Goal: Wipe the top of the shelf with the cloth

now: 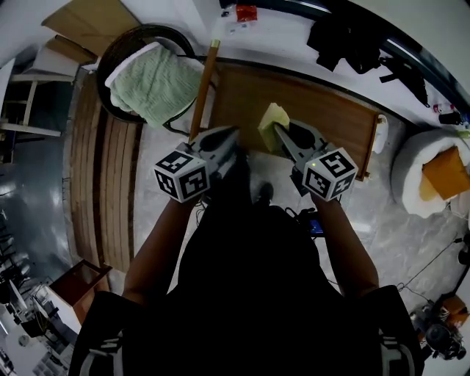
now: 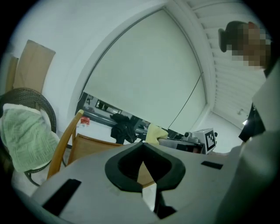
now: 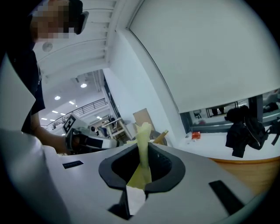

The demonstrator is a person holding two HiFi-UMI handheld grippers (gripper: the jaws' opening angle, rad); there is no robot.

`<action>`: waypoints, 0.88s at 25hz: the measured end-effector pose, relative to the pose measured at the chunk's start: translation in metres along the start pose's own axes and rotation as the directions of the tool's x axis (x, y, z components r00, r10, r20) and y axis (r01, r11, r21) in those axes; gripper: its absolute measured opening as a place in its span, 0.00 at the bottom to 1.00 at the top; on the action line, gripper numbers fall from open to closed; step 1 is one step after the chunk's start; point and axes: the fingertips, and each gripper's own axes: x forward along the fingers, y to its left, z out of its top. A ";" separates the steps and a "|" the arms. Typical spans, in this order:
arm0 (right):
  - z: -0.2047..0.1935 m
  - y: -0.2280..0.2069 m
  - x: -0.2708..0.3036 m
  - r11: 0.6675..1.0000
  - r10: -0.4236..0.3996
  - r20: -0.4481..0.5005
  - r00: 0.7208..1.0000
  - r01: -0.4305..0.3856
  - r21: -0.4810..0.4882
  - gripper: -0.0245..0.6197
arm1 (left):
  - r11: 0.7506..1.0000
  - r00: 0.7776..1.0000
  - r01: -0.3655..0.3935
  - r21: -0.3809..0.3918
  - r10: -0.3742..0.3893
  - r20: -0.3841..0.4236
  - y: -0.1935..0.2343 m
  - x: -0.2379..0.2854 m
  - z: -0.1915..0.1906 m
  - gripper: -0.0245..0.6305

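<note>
The right tool point(image 1: 280, 132) is clamped on a pale yellow cloth point(image 1: 270, 120). In the right gripper view a narrow fold of the cloth is pinched between the jaws and rises straight up past their tips. In the head view the cloth is held over the brown wooden shelf top point(image 1: 327, 110), at its near edge. Whether the cloth touches the wood cannot be told.

The left tool point(image 1: 233, 134) is held just beside the right one, on its left, with the tips angled toward it. In the left gripper view its jaws are brought together at the tips with nothing between them, and only a sliver of the shelf wood is seen through the slit behind them. The right tool and the cloth are seen to its right in that view.

A slanted wooden pole point(image 1: 204, 84) lies ahead of the left tool and to its left. Further left, a green towel point(image 1: 158, 84) is draped in a dark round wicker chair point(image 1: 138, 38). Beyond both tools, past the far edge of the shelf, a black garment point(image 1: 344, 37) lies on a white ledge point(image 1: 286, 37), and a small red item point(image 1: 246, 13) is seen there as well.
</note>
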 end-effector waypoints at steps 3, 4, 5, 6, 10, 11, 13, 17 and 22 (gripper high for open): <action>-0.003 -0.023 0.040 0.997 -0.029 -0.039 0.999 0.031 0.065 0.11 | 0.999 0.998 -0.047 -0.021 0.046 -0.051 0.037 0.020 0.014 0.05; -0.005 -0.031 0.053 0.994 -0.044 -0.053 0.998 0.048 0.093 0.11 | 0.998 0.996 -0.056 -0.027 0.054 -0.073 0.048 0.027 0.017 0.05; -0.007 -0.040 0.065 0.991 -0.057 -0.068 0.996 0.065 0.120 0.11 | 0.997 0.993 -0.065 -0.031 0.061 -0.099 0.059 0.033 0.019 0.05; -0.008 -0.047 0.077 0.987 -0.068 -0.080 0.994 0.079 0.143 0.11 | 0.997 0.990 -0.074 -0.032 0.069 -0.124 0.069 0.039 0.022 0.05; -0.009 -0.079 0.128 0.974 -0.110 -0.114 0.987 0.130 0.188 0.11 | 0.990 0.975 -0.138 -0.039 0.128 -0.183 0.117 0.060 0.040 0.05; -0.011 -0.085 0.140 0.970 -0.123 -0.125 0.985 0.146 0.194 0.11 | 0.986 0.969 -0.159 -0.048 0.147 -0.197 0.129 0.064 0.043 0.05; -0.020 -0.097 0.163 0.963 -0.152 -0.157 0.976 0.182 0.201 0.11 | 0.978 0.955 -0.200 -0.066 0.180 -0.235 0.149 0.070 0.044 0.06; -0.047 -0.120 0.199 0.943 -0.203 -0.246 0.948 0.257 0.213 0.11 | 0.962 0.923 -0.259 -0.084 0.220 -0.316 0.179 0.083 0.041 0.06; -0.081 -0.142 0.242 0.931 -0.212 -0.353 0.911 0.298 0.212 0.11 | 0.949 0.902 -0.297 -0.107 0.243 -0.356 0.205 0.096 0.039 0.05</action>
